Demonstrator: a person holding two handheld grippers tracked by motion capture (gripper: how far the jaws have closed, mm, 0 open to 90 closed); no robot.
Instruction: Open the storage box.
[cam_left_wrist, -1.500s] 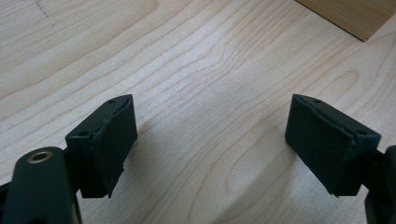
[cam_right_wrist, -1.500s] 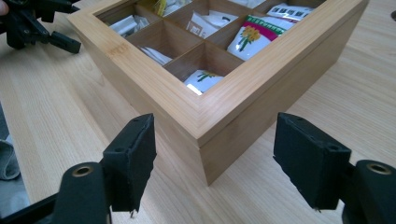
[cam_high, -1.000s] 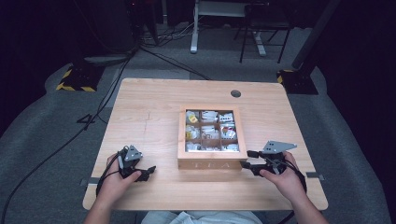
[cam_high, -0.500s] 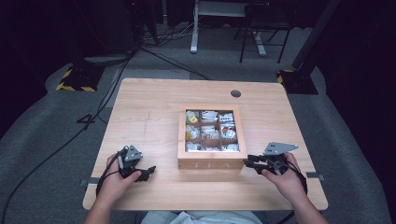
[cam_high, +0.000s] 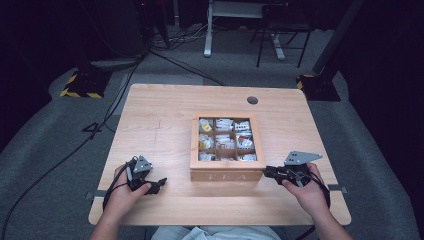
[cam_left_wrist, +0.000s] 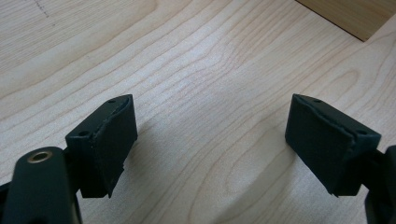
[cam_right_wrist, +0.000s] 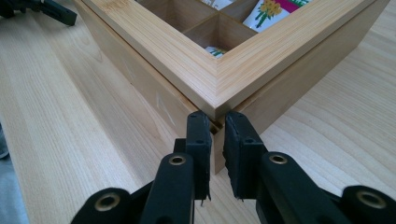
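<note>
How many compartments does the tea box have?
9, in a three-by-three grid inside the tea box: three along the far side, three across the middle, three nearest the person. All seem to hold tea bags, though the contents are too small to count.

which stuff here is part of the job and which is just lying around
In the job:
tea box, closed
right claw, at the box's near corner under the lid
left claw, open over bare table

Lying about:
floor cables
chair

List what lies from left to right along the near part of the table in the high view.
Left hand's black claw → light wooden tea box with glass-window lid → right hand's black claw, its grey three-cornered plate above.
</note>
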